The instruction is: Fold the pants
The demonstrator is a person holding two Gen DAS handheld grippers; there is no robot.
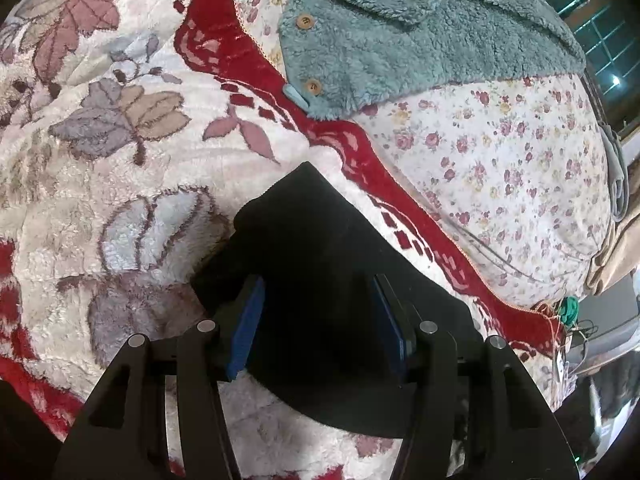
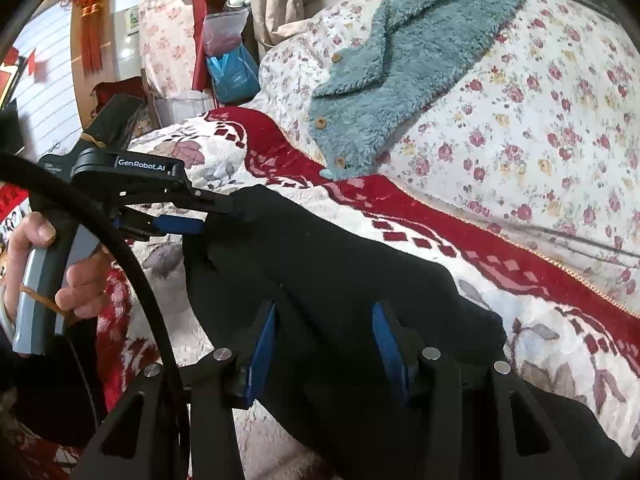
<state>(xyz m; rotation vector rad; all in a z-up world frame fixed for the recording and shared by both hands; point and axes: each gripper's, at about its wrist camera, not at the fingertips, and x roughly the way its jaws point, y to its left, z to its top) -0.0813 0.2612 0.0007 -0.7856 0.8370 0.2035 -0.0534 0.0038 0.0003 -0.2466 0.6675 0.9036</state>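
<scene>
Right gripper (image 2: 324, 344): blue pads either side of a bunch of black cloth, which fills the gap; reads as clamped on the pants, pad contact itself hidden in the black
Left gripper (image 1: 316, 320): same picture, black fabric fills the gap between its pads; in the right wrist view its fingertips (image 2: 224, 208) pinch the far upper corner of the cloth, so clenched on the pants
Pants (image 2: 320, 252): black, held up between both grippers as one slack band, lower edge draping onto the blanket; no leg or waistband detail readable, too dark
Hand (image 2: 76, 280): person's hand wrapped round the left gripper handle, black cable (image 2: 120, 240) looping in front
Blanket (image 1: 132, 208): plush, cream with leaf pattern and red border, directly under the pants
Floral sheet (image 1: 500, 168): beyond the red border, well apart from the pants
Teal fleece jacket (image 1: 400, 40): wooden buttons, lying on the sheet, not touching the pants
Progress: looks mid-fold, cloth doubled or bunched and carried; how many folds are in, cannot tell
Left to do: lay it flat on the blanket, finish the fold, let go on both sides
</scene>
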